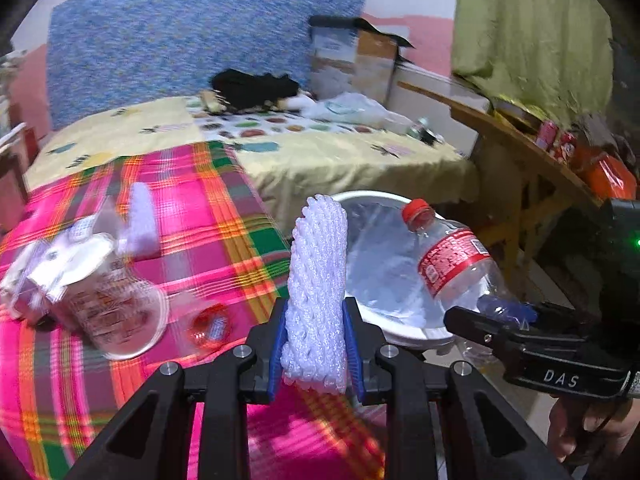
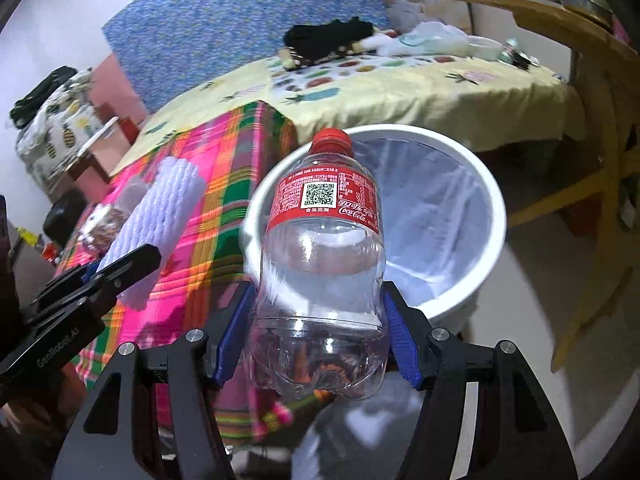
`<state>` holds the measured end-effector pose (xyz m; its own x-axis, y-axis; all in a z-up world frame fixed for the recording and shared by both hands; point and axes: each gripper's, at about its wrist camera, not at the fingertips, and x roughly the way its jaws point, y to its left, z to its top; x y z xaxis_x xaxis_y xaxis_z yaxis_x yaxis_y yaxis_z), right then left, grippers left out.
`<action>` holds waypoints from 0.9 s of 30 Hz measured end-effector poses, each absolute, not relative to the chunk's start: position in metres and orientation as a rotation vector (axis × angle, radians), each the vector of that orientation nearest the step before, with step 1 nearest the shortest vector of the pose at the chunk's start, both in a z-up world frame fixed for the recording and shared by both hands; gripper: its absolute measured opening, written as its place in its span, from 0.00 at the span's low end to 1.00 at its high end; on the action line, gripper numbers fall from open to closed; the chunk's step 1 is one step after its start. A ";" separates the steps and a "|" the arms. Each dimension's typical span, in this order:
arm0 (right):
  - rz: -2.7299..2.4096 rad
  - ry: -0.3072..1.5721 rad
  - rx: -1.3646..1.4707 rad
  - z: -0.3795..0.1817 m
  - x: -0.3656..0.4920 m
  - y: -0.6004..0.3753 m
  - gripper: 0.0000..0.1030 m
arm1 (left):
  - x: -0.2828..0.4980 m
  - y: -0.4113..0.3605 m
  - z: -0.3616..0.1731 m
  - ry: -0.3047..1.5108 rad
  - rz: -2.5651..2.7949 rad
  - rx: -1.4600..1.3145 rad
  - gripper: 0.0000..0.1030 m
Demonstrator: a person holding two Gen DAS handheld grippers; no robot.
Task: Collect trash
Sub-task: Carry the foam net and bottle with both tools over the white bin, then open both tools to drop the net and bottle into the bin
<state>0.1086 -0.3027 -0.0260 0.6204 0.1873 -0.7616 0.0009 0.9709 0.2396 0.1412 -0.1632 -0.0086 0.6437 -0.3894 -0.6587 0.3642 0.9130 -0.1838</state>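
Beside the bed with its pink plaid blanket, we hold two pieces of trash. Our left gripper clamps a white foam net sleeve upright. Our right gripper pinches a clear plastic bottle by its base, red cap toward the lined white bin behind it.

Plastic cup and wrappers on plaid blanket: motion-blurred, print unreadable. Bin: base hidden behind bottle.
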 end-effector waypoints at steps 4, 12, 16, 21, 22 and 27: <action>0.079 0.922 0.229 -0.033 0.115 -0.317 0.62 | 0.160 -0.182 -0.021 0.790 -0.471 -0.018 0.26; 0.059 0.942 0.232 -0.038 0.123 -0.332 0.63 | 0.181 -0.203 -0.036 0.824 -0.534 -0.018 0.26; 0.045 0.937 0.243 -0.037 0.124 -0.338 0.63 | 0.192 -0.210 -0.042 0.841 -0.547 -0.018 0.27; 0.034 0.906 0.260 -0.033 0.122 -0.344 0.63 | 0.197 -0.212 -0.042 0.830 -0.568 -0.034 0.49; 0.034 0.901 0.261 -0.032 0.122 -0.345 0.63 | 0.197 -0.212 -0.041 0.826 -0.573 -0.037 0.52; 0.045 0.865 0.264 -0.025 0.117 -0.345 0.63 | 0.195 -0.212 -0.038 0.818 -0.575 -0.042 0.52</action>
